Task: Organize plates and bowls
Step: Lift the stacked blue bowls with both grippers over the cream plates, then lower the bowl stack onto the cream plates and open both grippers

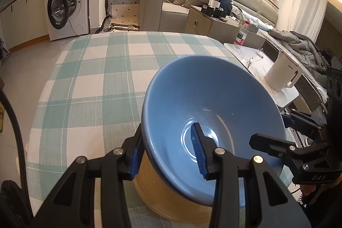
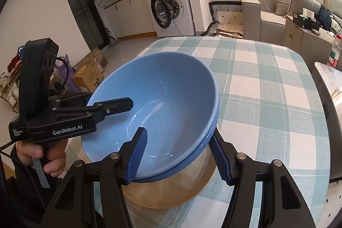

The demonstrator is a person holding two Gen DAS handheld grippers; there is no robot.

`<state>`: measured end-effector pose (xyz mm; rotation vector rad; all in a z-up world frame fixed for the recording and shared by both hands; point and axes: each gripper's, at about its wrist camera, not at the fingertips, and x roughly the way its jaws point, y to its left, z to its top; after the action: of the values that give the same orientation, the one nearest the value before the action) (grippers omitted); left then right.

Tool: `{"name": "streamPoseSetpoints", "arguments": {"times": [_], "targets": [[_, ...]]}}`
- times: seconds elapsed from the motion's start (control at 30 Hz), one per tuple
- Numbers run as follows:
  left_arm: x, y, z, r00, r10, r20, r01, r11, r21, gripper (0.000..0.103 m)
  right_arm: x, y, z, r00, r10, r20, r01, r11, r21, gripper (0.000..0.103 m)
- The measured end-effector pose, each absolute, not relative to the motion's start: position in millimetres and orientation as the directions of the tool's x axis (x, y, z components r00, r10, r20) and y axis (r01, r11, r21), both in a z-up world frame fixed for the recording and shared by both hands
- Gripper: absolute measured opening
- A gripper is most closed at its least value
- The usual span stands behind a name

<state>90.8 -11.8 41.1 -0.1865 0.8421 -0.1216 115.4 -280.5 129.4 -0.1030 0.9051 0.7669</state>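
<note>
The left gripper (image 1: 168, 151) is clamping the near-left rim of a blue bowl (image 1: 213, 99), one ribbed pad pressing inside the wall and the other outside; in the right wrist view the same bowl (image 2: 162, 87) is sitting tilted, its open mouth leaning toward nine o'clock. The right gripper (image 2: 181, 155) is straddling the rim at the opposite side, its inner pad lying against the inside wall; its outer pad is standing at the stacked blue edge, though I cannot tell whether it is actually pressing there. A second blue rim is showing directly beneath the top one, so two blue bowls are nesting together; below them a cream bowl (image 1: 171, 202) is sitting on the table, seen in the right view as a pale wall (image 2: 171, 189) at six o'clock. The checked tablecloth (image 1: 96, 82) is spreading away toward twelve o'clock. In the left view the right gripper is reaching in from three o'clock; in the right view the left gripper is coming in from nine o'clock, with a hand (image 2: 40, 155) wrapping its handle. A white kettle (image 1: 284, 74) is standing on a side table at two o'clock; a washing machine (image 1: 66, 8) is standing at eleven o'clock.
</note>
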Motion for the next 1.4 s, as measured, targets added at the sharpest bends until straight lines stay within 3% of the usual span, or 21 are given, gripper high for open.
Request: {"name": "streamPoseSetpoints", "arguments": {"times": [1.03,1.27,1.4], "targets": [[98.7,-5.9,27.7,0.657,-0.142,-0.741,0.002,0.982,-0.187,0.04,121.6,-264.2,123.4,0.391,0.535,-0.749,-0.666,0.726,0.171,0.062],[97.3,-8.0,28.9,0.661,-0.146,-0.736,0.014,0.983,-0.182,0.053,119.8,-267.4,123.2,0.392,0.539,-0.745,-0.667,0.725,0.174,0.064],[94.3,-9.6,31.6,0.673,-0.127,-0.729,0.015,0.987,-0.158,0.064,116.1,-270.7,126.9,0.412,0.544,-0.731,-0.673,0.723,0.159,0.081]]}}
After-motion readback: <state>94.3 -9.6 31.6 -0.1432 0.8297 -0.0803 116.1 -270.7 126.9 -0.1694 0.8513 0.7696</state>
